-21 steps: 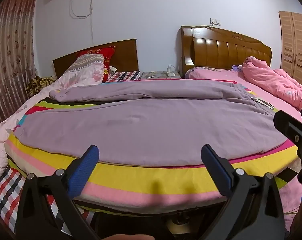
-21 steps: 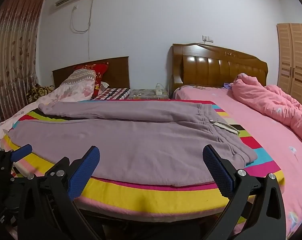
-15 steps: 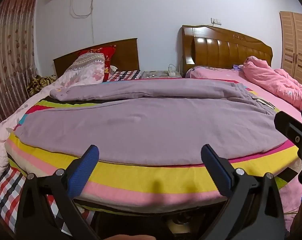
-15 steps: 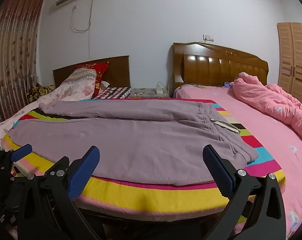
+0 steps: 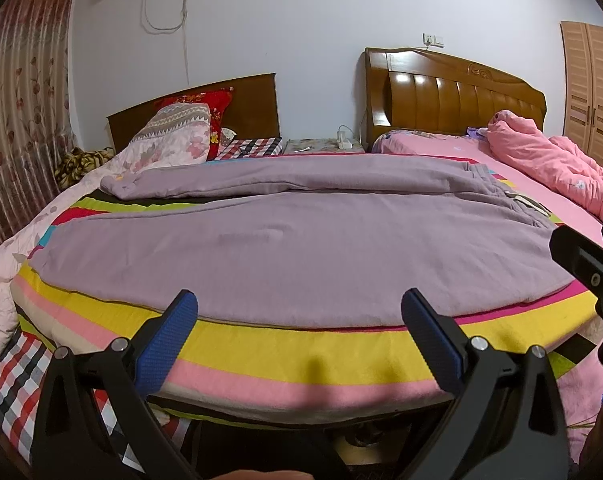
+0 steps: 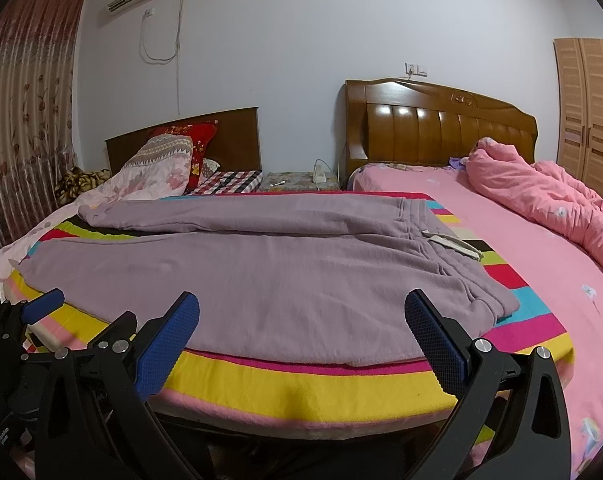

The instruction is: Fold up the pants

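Observation:
Mauve pants (image 5: 301, 248) lie spread flat on a striped blanket (image 5: 301, 348) on the bed, waistband to the right, both legs running left. They also show in the right wrist view (image 6: 261, 280), with a white drawstring (image 6: 453, 245) at the waistband. My left gripper (image 5: 299, 324) is open and empty, held just short of the near pant leg's edge. My right gripper (image 6: 301, 326) is open and empty, in front of the near edge close to the waistband. The right gripper also shows at the right edge of the left wrist view (image 5: 585, 268).
A pink quilt (image 6: 541, 204) is bunched on the pink bed to the right. Pillows (image 5: 173, 140) lie at the far left by a headboard. A nightstand (image 6: 297, 178) stands between the beds. A curtain (image 5: 17, 120) hangs left, a wardrobe (image 6: 589, 112) stands right.
Both grippers have edged slightly forward towards the bed; the pants lie unchanged and both grippers stay open.

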The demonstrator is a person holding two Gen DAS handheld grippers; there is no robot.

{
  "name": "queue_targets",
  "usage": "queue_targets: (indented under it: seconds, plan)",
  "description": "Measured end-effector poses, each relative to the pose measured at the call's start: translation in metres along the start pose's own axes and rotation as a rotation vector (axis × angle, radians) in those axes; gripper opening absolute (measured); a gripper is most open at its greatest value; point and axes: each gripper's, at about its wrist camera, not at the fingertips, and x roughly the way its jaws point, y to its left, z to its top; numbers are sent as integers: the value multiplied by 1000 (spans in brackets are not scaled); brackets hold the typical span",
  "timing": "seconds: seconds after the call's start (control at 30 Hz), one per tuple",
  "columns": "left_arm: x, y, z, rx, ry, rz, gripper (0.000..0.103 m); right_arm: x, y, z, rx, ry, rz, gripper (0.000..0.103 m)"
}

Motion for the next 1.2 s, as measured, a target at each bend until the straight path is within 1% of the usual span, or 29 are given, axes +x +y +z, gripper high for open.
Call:
queue_targets:
  seconds: [0.23, 0.4, 0.57, 0.7, 0.9, 1.03, 1.2]
  plan:
    - [1, -1, 1, 1, 4, 0, 102, 0, 1, -1, 1, 1, -1, 99]
    - [5, 8, -9, 1, 5, 0, 102, 0, 1, -2, 2, 2, 1, 99]
    - [5, 6, -6, 0, 8, 0, 102, 1, 0, -3, 5, 4, 2, 99]
    - [0, 7, -12, 2, 7, -1, 102, 1, 0, -3, 7, 8, 3, 99]
    - [1, 7, -10, 1, 11, 0, 102, 1, 0, -4, 14, 13, 5, 99]
    - [1, 9, -15, 2, 11, -1, 102, 2, -1, -3, 13, 13, 6, 99]
    - [2, 7, -12, 2, 13, 0, 102, 2, -1, -3, 15, 16, 7, 99]
